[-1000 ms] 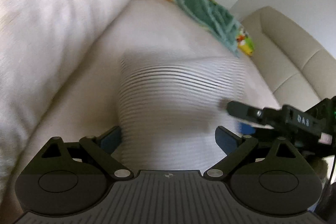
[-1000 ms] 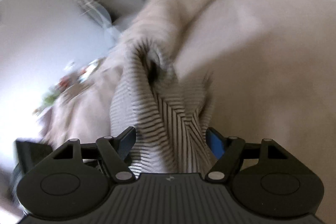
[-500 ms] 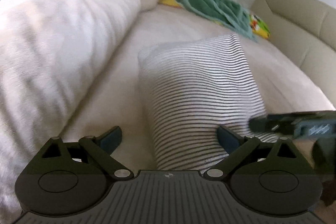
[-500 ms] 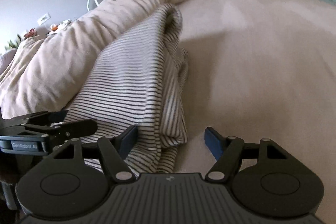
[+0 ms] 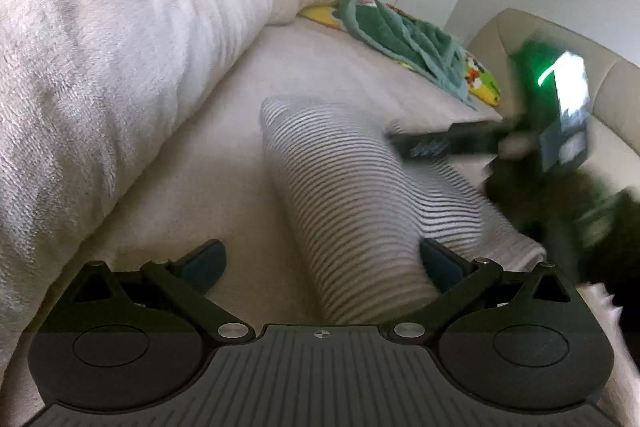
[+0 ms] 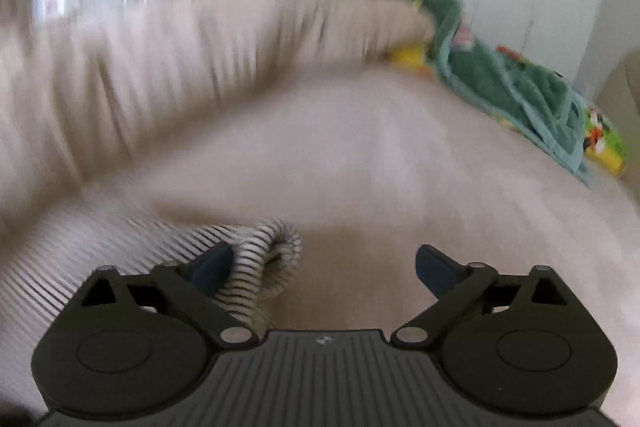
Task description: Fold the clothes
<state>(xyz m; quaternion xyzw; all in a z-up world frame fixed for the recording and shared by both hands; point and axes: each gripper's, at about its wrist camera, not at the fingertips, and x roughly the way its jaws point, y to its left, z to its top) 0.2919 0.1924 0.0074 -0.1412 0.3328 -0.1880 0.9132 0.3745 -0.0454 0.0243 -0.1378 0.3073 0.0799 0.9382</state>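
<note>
A white garment with thin dark stripes lies folded in a long strip on the beige bed. My left gripper hovers over its near end, open, with the cloth under the gap and neither pad pressing on it. In the left wrist view my right gripper shows as a dark blur over the garment's far right side. In its own blurred view the right gripper has its jaws opening. The garment's rolled edge lies just inside its left finger, unpinched.
A thick beige blanket roll runs along the left of the bed. A green towel and a yellow printed cloth lie at the far end. A padded beige headboard stands on the right.
The right gripper let go of the striped garment, spread its jaws and swung to the right. The garment dropped from a hanging bunch to a flat strip. The left gripper moved slightly lower and closer.
</note>
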